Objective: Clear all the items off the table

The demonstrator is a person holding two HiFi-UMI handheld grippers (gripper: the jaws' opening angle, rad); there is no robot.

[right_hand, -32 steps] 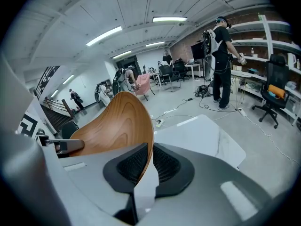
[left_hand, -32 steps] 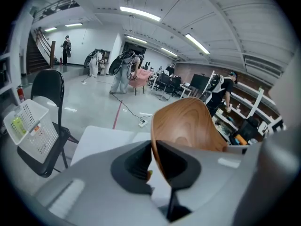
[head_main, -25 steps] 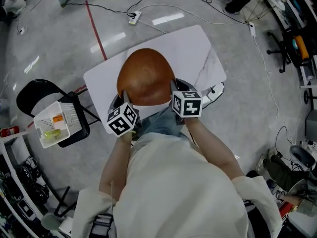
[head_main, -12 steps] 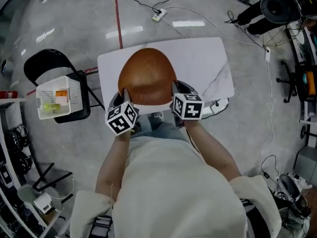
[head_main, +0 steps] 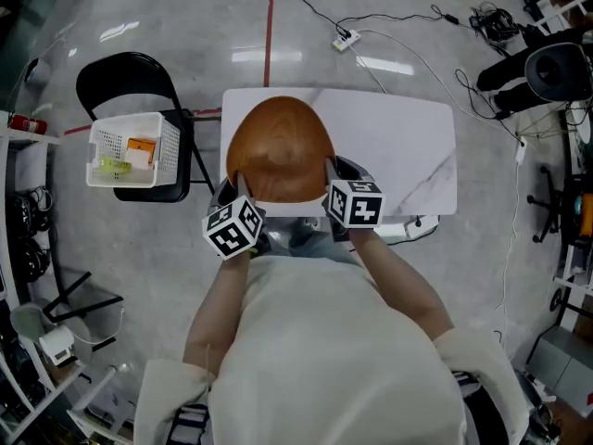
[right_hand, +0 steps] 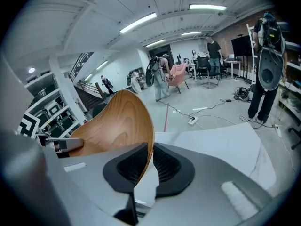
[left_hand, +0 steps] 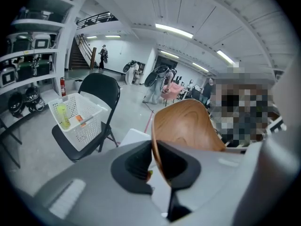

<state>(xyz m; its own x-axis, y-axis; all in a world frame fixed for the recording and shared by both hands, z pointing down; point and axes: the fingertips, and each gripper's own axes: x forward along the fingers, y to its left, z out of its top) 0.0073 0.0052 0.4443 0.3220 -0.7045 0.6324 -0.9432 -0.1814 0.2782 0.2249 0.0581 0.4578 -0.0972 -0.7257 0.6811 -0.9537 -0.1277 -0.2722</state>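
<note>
I see the large brown oval wooden bowl (head_main: pixel 278 151) over the near part of the white marble-pattern table (head_main: pixel 403 142). My left gripper (head_main: pixel 233 188) has its jaws clamped on the bowl's rim at 7 o'clock, and my right gripper (head_main: pixel 330 172) is clamped on the rim at 5 o'clock. At 9 o'clock from the bowl, a white plastic basket (head_main: pixel 130 151) sits on a black folding chair (head_main: pixel 120 70).

We see a bowl (head_main: pixel 278 151) of smooth, satin wood grain, a matt white surface (head_main: pixel 412 142) with faint grey marble veining, at nine o'clock a perforated white plastic basket (head_main: pixel 107 146) on a glossy black chair (head_main: pixel 125 72), a polished grey floor (head_main: pixel 185 7)
</note>
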